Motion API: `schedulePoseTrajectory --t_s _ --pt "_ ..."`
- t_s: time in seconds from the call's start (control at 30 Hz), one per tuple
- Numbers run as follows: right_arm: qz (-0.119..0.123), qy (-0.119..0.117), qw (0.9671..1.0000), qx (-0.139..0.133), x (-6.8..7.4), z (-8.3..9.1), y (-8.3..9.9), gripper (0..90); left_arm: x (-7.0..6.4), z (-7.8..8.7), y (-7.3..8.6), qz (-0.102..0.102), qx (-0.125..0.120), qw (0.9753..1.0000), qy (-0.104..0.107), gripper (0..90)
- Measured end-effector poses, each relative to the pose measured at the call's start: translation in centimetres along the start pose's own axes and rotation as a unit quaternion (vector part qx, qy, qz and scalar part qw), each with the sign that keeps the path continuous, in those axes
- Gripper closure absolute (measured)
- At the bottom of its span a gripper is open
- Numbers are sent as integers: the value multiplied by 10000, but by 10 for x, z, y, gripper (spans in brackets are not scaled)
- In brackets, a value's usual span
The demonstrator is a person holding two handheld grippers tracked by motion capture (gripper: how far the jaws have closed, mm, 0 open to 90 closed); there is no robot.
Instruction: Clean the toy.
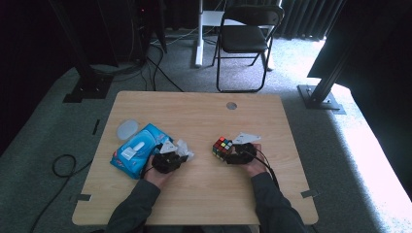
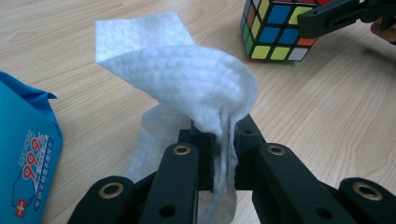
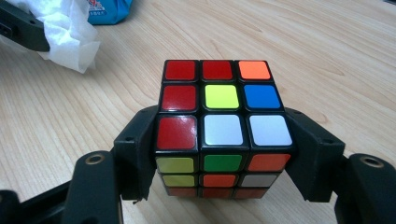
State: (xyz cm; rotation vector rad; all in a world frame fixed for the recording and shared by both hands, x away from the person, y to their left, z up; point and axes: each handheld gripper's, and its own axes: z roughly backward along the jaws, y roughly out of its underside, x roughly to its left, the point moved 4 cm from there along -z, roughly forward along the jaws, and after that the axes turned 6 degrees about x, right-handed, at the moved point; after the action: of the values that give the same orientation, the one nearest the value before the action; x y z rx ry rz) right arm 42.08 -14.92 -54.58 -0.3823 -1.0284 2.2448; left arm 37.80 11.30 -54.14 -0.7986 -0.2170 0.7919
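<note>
A scrambled puzzle cube (image 1: 222, 147) (image 3: 219, 126) sits on the wooden table (image 1: 204, 194), right of centre. My right gripper (image 1: 232, 155) (image 3: 219, 154) is shut on it, one jaw against each side. A white wet wipe (image 2: 187, 88) (image 1: 183, 148) is pinched between the jaws of my left gripper (image 2: 222, 149) (image 1: 180, 156) and folds over above them. The cube (image 2: 275, 28) and one black jaw of the right gripper stand just beyond the wipe in the left gripper view. The wipe (image 3: 65, 28) shows at the upper left of the right gripper view.
A blue pack of wet wipes (image 1: 138, 150) (image 2: 23, 154) lies left of my left gripper, and a round translucent lid (image 1: 128, 129) sits behind it. A folding chair (image 1: 245, 34) stands on the carpet beyond the table. A small round hole (image 1: 231, 105) marks the table's far edge.
</note>
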Motion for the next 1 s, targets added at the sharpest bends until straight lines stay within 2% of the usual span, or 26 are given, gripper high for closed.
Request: schedulePoseTrajectory --t_s 0.2,0.63,0.87,1.0 --pt "54 40 9999 76 1 -3 2 342 2 -1 4 15 42 10000 -14 819" --pt "-29 -14 10000 61 -1 -4 5 341 1 -6 8 30 129 9999 -7 802" --pt "-17 -49 10000 71 -1 -4 6 333 2 -8 10 47 164 9998 -69 761" --pt "-46 -113 9999 -13 -1 -2 4 292 3 -8 10 111 156 9997 -141 714"
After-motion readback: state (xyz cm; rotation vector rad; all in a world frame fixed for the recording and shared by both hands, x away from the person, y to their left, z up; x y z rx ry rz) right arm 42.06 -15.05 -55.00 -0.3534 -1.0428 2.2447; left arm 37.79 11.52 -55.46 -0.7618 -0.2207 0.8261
